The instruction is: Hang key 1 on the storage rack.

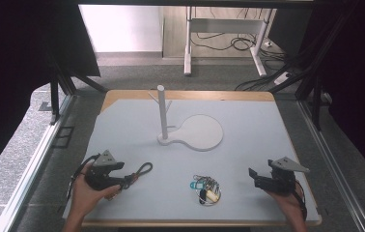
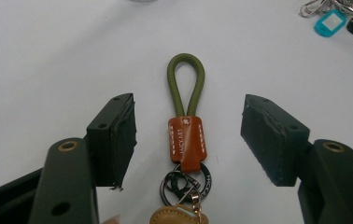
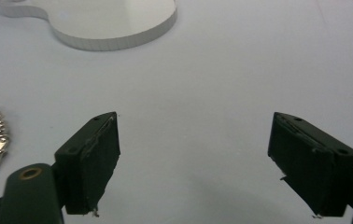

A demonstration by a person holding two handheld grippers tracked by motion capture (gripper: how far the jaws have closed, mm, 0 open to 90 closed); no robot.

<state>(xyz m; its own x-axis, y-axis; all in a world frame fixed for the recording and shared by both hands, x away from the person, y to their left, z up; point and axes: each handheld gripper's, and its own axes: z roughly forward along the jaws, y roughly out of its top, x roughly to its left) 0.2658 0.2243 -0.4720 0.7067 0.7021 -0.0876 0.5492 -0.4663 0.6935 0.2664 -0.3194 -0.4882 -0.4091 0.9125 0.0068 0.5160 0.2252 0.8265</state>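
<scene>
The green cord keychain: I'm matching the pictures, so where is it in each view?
High view: green cord keychain lies lower left, by the left gripper.
Left gripper view: centre, between open jaws.
Right gripper view: not in it.
Shared landmark: key bunch, top right in the left gripper view.

On the table (image 1: 122, 125), a stand (image 1: 162, 116) rises at centre, toward 12 o'clock, its round base (image 1: 202, 131) spreading to 3 o'clock of the post. A bunch of keys (image 1: 205, 187) lies at 6 o'clock. A cord keychain (image 1: 139, 172) rests at 8 o'clock, between the jaws of the left gripper (image 1: 122, 173). The right gripper (image 1: 251, 176) sits at 4 o'clock.
</scene>
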